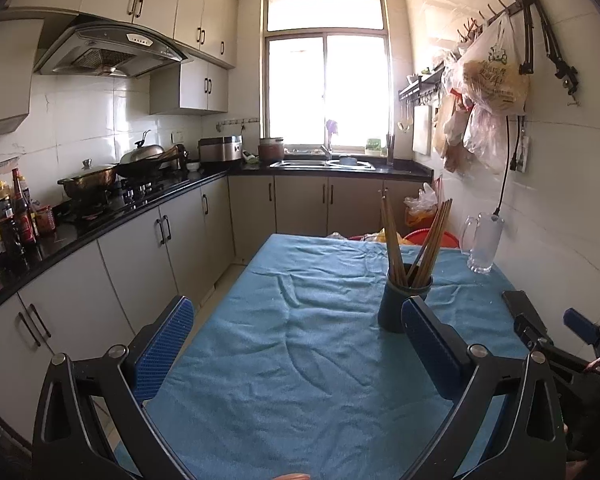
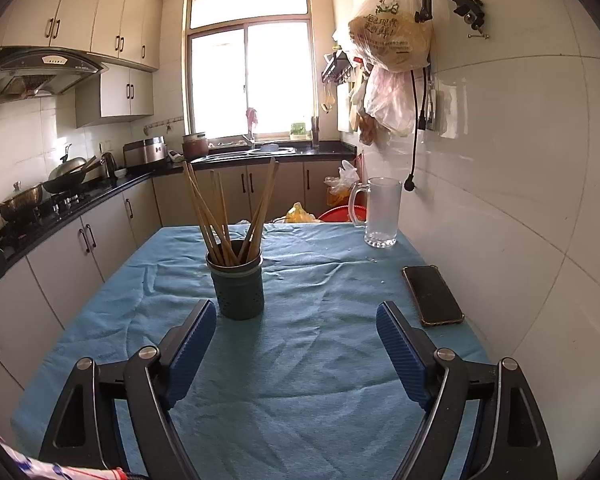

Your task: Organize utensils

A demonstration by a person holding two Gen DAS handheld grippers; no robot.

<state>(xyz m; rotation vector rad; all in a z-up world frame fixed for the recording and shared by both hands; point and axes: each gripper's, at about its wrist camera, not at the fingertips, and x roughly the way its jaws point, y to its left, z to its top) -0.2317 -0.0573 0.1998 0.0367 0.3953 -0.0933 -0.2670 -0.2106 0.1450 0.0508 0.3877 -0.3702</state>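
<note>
Both grippers hover over the surface covered by a wrinkled blue cloth (image 2: 300, 380). The left gripper (image 1: 296, 344) and right gripper (image 2: 296, 344) have fingers spread, holding nothing. The wooden chopsticks (image 2: 224, 216) stand in a dark round perforated holder (image 2: 238, 288) mid-surface, toward the far edge.

We see a glass mug (image 2: 378, 212) standing at the far edge of the blue tablecloth (image 2: 300, 360), near the tiled wall. A phone (image 2: 432, 295) lies flat nearer to us than the mug, along the same wall side. Plastic bags (image 2: 388, 40) hang high above the mug. Left of the mug, across the room, pots (image 1: 88, 184) sit on the stove.
</note>
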